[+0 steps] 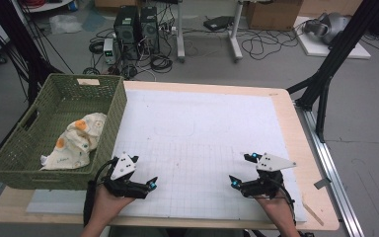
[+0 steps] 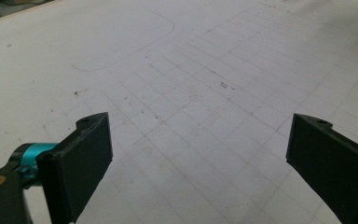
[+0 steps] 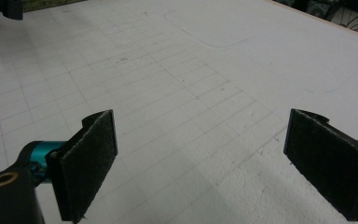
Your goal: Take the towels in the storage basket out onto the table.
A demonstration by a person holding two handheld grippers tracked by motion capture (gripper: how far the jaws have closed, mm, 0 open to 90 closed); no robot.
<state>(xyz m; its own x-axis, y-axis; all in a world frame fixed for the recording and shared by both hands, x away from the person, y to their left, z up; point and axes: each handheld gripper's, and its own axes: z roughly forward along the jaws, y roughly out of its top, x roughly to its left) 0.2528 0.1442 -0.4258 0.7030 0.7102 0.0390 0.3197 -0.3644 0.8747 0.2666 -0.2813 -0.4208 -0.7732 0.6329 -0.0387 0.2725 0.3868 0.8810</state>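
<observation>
My left gripper (image 1: 145,171) rests low over the white gridded mat (image 1: 202,128) near the table's front left, held by a hand coming in from the bottom edge. Its jaws stand wide open with only bare mat between them (image 2: 200,154). My right gripper (image 1: 239,169) mirrors it at the front right, also open with nothing between its fingers (image 3: 200,158). A green woven basket (image 1: 114,118) stands at the table's left, just behind the left gripper. Inside it lies a crumpled cream cloth (image 1: 76,140) with orange spots.
The mat (image 2: 191,84) carries a faint grid and a curved pencil outline (image 3: 205,39). A wooden table edge (image 1: 296,133) frames it on the right. Beyond the table, computers (image 1: 135,24), cables and black stand legs (image 1: 325,74) sit on the floor.
</observation>
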